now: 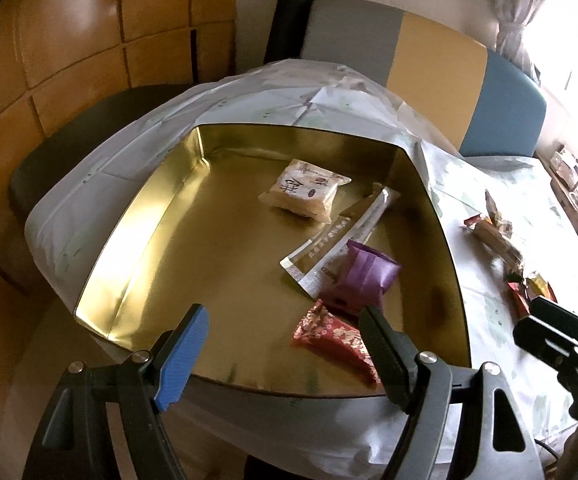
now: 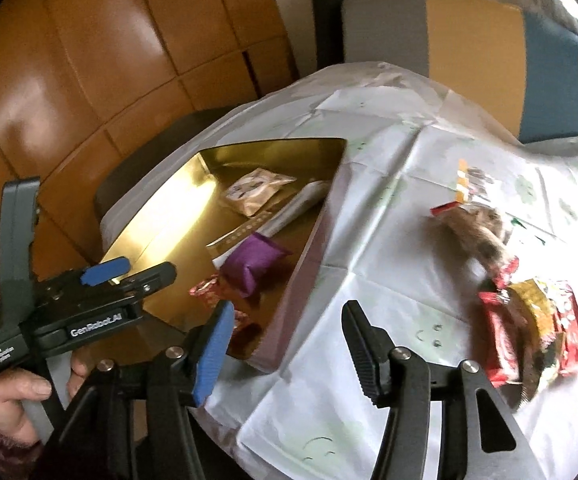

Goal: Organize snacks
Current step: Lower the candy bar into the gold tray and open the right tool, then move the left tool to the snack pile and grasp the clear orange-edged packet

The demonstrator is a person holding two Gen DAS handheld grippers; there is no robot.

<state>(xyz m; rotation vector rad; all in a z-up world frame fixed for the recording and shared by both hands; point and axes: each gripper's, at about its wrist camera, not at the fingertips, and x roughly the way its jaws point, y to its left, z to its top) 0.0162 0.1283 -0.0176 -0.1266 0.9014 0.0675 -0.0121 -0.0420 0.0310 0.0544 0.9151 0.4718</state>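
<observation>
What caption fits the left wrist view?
Open left gripper above gold tin holding four wrapped snacks, purple packet nearest.

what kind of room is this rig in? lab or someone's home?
Most likely a home dining area. A table under a creased white printed tablecloth, a padded chair in grey, yellow and blue pulled up to it, orange floor tiles, and a curtained window. A gold tin box holds wrapped snacks.

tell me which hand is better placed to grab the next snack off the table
Right, probably. The right tool stands open and empty over the tablecloth, facing the loose snack pile. The left tool, also open, hangs over the gold tin, away from that pile.
</observation>
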